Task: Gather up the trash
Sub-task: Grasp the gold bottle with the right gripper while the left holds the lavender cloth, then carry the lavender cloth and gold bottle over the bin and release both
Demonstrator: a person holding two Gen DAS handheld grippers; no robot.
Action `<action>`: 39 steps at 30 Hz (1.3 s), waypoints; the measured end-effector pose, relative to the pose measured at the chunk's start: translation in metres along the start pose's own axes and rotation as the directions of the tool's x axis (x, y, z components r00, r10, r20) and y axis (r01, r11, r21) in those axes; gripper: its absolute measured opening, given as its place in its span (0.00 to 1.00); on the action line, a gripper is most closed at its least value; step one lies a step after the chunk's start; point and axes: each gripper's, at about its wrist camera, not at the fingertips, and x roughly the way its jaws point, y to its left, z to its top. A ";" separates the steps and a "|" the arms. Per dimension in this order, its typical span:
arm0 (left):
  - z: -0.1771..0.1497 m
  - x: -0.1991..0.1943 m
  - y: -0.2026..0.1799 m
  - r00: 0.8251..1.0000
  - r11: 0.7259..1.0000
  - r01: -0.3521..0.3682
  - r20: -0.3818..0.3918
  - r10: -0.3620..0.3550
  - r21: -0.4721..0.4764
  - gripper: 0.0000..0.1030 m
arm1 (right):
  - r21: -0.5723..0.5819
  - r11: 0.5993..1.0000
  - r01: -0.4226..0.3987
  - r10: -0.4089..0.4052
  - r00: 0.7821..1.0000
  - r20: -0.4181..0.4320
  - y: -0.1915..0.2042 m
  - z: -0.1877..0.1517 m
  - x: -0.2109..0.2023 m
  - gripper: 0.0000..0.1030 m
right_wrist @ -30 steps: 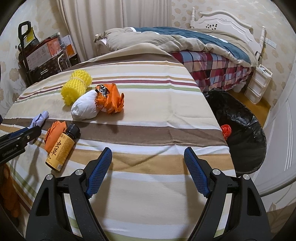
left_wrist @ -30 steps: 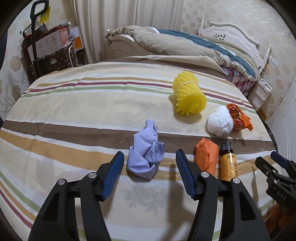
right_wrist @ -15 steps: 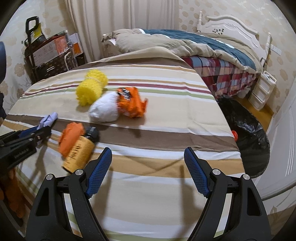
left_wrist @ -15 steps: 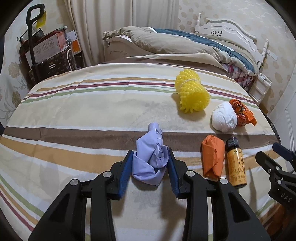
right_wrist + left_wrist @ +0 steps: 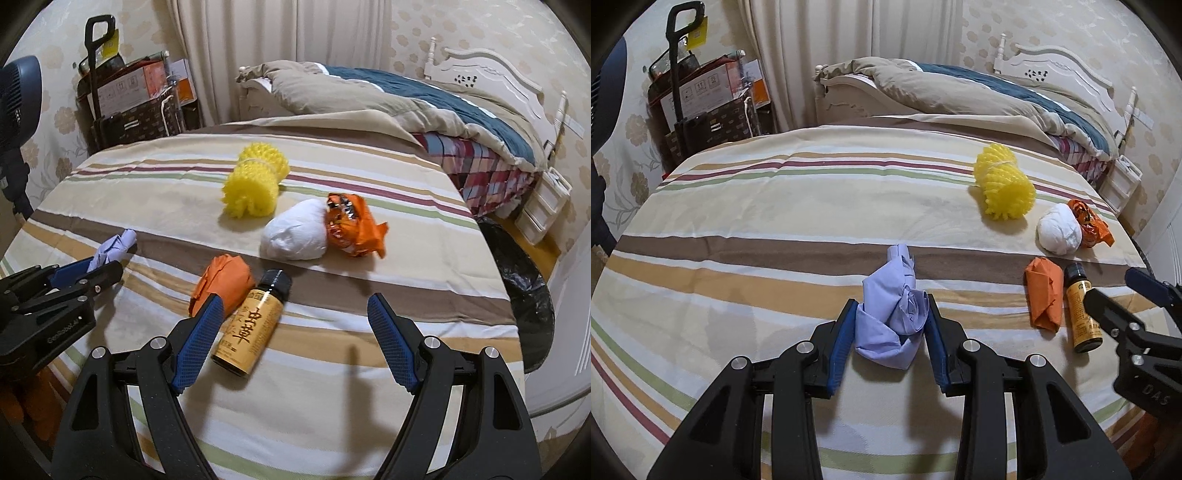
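From the left wrist view, the left gripper (image 5: 891, 325) has its blue pads pressed on either side of the crumpled lilac paper wad (image 5: 892, 317), which sits on the striped bedspread (image 5: 775, 206) at the near edge of the brown band. To do this step well, I judge the grip should stay firm but not crush further, and the lift should go straight up so the loose tail at the far end does not drag on the cloth. To the right lie a folded orange paper wad (image 5: 1044, 295) and a small amber bottle with a black cap (image 5: 1080, 310), just beside each other; beyond them are a white crumpled ball (image 5: 1059, 229), an orange foil wrapper (image 5: 1089, 225) and a yellow spiky foam roll (image 5: 1003, 188).

From the right wrist view, the right gripper (image 5: 295, 332) stands wide and empty, low over the bottle, whose lower half lies between the jaws nearer the left pad. A black-lined trash bin (image 5: 524, 295) stands off the right edge of the bed. The room holds a second bed with a rumpled beige and blue duvet (image 5: 388, 96), pale curtains (image 5: 280, 55) and a cart of boxes (image 5: 125, 96).
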 end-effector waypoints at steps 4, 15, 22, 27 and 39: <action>-0.001 0.000 0.000 1.000 1.000 0.002 0.001 -0.002 -0.001 0.37 | -0.004 1.000 0.003 -0.003 1.000 -0.027 0.001 -0.003 0.006 0.70; -0.002 0.002 -0.001 1.000 1.000 -0.008 -0.001 0.008 0.008 0.37 | 0.000 1.000 -0.025 0.025 0.998 -0.063 0.000 -0.006 0.019 0.44; -0.002 0.001 -0.005 1.000 1.000 -0.021 0.005 0.020 0.016 0.37 | -0.020 0.999 -0.028 0.027 0.998 -0.058 -0.001 -0.008 0.017 0.22; -0.001 -0.001 -0.009 1.000 1.000 -0.019 0.010 0.019 0.014 0.37 | -0.013 1.000 -0.024 0.023 0.998 -0.056 -0.008 -0.012 0.013 0.22; 0.001 -0.007 -0.031 1.000 0.999 0.012 0.022 -0.013 0.033 0.37 | 0.070 0.997 0.022 -0.019 0.999 -0.044 -0.051 -0.020 0.004 0.22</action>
